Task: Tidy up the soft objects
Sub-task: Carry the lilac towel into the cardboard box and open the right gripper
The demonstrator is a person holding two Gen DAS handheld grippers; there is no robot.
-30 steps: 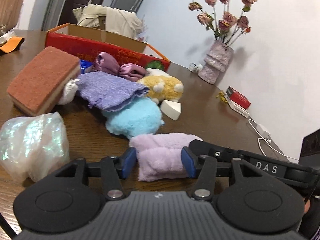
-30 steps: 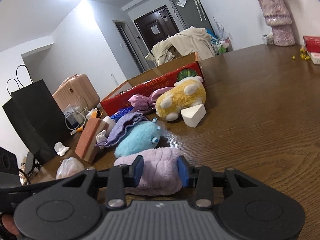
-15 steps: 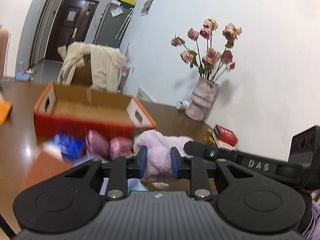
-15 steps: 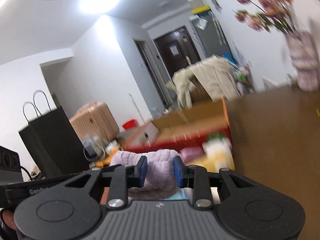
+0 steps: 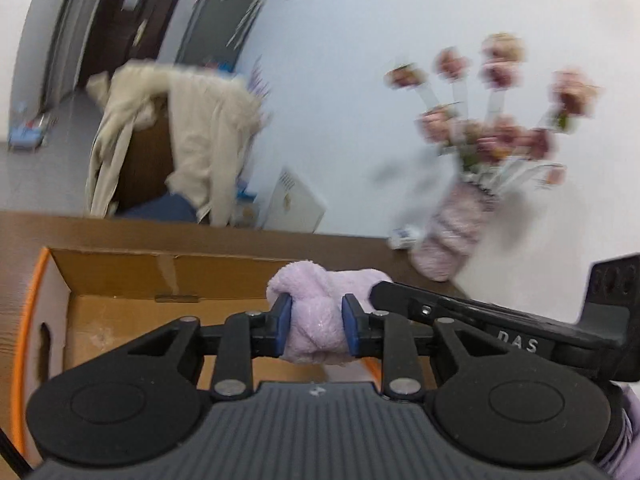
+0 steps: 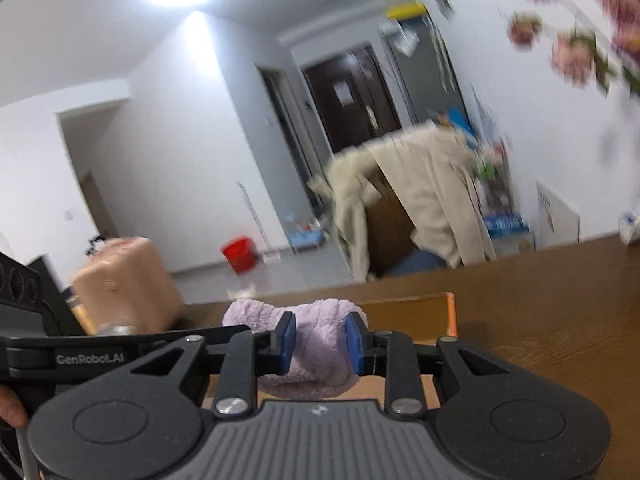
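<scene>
The left gripper [image 5: 315, 323] is clamped on one end of the fluffy lilac terry towel [image 5: 320, 308], its blue pads [image 5: 283, 322] pressed into the pile on both sides; the right gripper [image 6: 321, 343] is clamped on the other end of the same towel [image 6: 308, 340], so the cloth is carried between the two tools. In the left wrist view the towel hangs above the open brown cardboard box with an orange rim [image 5: 132, 276], which stands on the dark wooden table [image 5: 24, 232]; the box interior that shows appears bare. Judged step: lowering and release into the box. Failure modes follow. Unequal release: if one tool opens before the other, the free end may swing and drape over the box rim or fall outside onto the table. Snagging: looped pile can cling to the pads, so the towel may lift out again on withdrawal. Tension: pulling the tools apart may drag the cloth out of one grip, since compressed terry gives a shallow hold. Collision: the two tools sit close together, and the background is motion-blurred, which suggests speed; the blurred pink vase of dried roses [image 5: 452, 236] stands on the table beside the box and could be struck by a wide sweep.
</scene>
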